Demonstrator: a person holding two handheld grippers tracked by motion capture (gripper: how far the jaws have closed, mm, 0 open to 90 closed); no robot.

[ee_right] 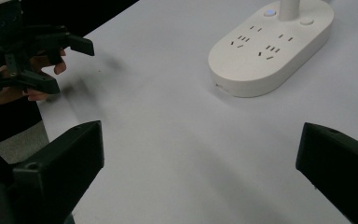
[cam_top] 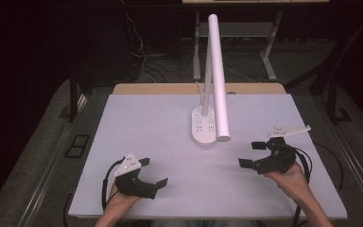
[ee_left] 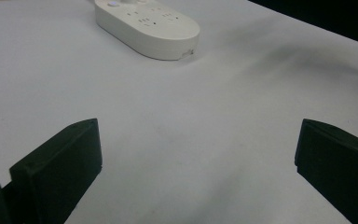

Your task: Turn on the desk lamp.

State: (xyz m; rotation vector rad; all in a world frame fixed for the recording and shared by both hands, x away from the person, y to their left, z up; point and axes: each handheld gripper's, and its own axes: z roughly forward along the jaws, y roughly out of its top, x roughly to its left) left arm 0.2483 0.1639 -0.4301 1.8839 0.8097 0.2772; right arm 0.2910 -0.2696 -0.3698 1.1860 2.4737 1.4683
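The desk lamp (cam_top: 216,75) stands at the far middle of the white counter (cam_top: 160,189), its oval base (cam_top: 204,126) doubling as a power strip with sockets and two small buttons on top; a slim stem rises from the base and a long white tube head leans out over it.

By the look of it the lamp is rigid, smooth plastic, probably light up top and weighted at the base, so likely to tip if pushed high; the sides of the base (ee_right: 270,46) or the low stem seem the safest hold, since the tube head may be hinged and slippery.

The left gripper (cam_top: 155,172) has its fingers spread wide and empty; the base (ee_left: 147,28) lies ahead and slightly left of them, well apart.

The right gripper (cam_top: 251,153) is likewise released, grasping nothing; the base sits ahead and right of centre of its fingers, near but untouched.
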